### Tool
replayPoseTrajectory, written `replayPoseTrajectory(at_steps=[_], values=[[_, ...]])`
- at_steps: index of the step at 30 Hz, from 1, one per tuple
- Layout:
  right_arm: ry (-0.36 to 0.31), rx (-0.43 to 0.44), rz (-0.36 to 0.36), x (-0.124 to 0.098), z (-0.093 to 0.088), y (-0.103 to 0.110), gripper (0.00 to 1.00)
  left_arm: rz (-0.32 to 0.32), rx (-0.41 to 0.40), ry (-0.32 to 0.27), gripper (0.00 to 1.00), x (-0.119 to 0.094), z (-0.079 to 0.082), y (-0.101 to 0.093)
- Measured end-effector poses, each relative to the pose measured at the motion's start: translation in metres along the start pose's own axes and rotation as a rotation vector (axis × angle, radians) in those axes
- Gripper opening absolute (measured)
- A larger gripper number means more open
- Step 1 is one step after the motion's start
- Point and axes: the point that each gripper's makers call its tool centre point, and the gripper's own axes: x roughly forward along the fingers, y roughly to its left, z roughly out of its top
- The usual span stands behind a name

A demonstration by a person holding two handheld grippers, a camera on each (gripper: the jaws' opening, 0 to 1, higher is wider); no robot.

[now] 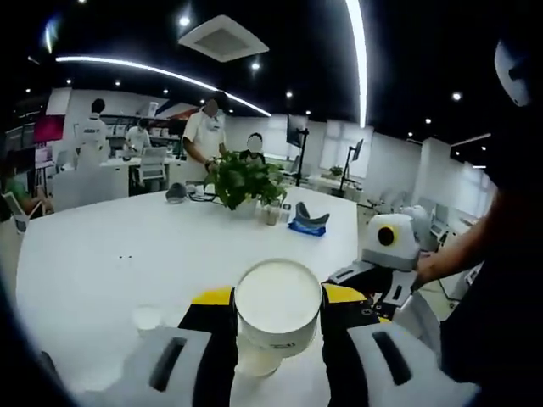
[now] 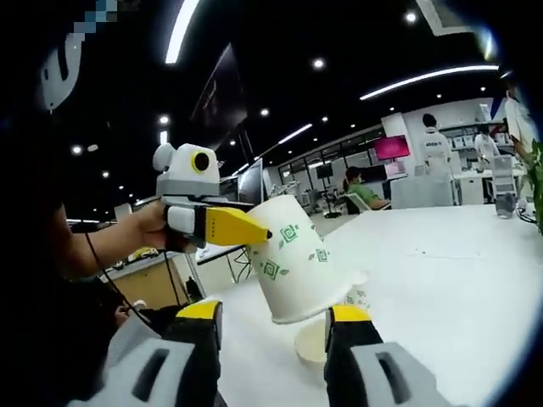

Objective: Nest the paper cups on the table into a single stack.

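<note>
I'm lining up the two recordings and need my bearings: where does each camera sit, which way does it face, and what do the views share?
Left gripper view: rides the left gripper, looking across the white table toward a potted plant and people at desks; its own jaws clamp a paper cup; the right gripper and a forearm enter from the right.
Right gripper view: rides the right gripper, facing the left gripper and the hand holding it.
Shared: the same tilted cup, above a second cup on the table.

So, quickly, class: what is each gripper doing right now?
Left gripper: shut on a paper cup.
Right gripper: open, holding nothing.
</note>
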Motion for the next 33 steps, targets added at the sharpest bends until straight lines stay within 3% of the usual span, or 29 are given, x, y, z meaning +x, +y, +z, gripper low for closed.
replayPoseTrajectory(at_steps=[5, 9, 11, 19, 24, 29, 33], values=[[0.006, 0.018, -0.002, -0.005, -0.001, -0.004, 0.46, -0.015, 0.011, 0.042, 0.36, -0.002, -0.016, 0.002], [-0.04, 0.084, 0.016, -0.011, 0.008, -0.004, 0.45, -0.055, 0.058, 0.125, 0.36, -0.006, -0.037, -0.002], [-0.057, 0.102, 0.027, -0.014, 0.012, -0.004, 0.42, -0.073, 0.057, 0.139, 0.36, -0.007, -0.043, -0.005], [-0.104, 0.171, 0.079, -0.017, 0.031, 0.003, 0.32, -0.123, 0.057, 0.175, 0.36, -0.005, -0.062, -0.015], [-0.133, 0.223, 0.092, -0.02, 0.041, 0.003, 0.19, -0.146, 0.047, 0.179, 0.36, -0.005, -0.067, -0.021], [-0.119, 0.229, 0.099, -0.02, 0.043, 0.0, 0.05, -0.16, 0.041, 0.168, 0.36, -0.004, -0.069, -0.025], [-0.119, 0.26, 0.123, -0.021, 0.045, 0.004, 0.02, -0.167, 0.053, 0.172, 0.35, -0.005, -0.071, -0.027]])
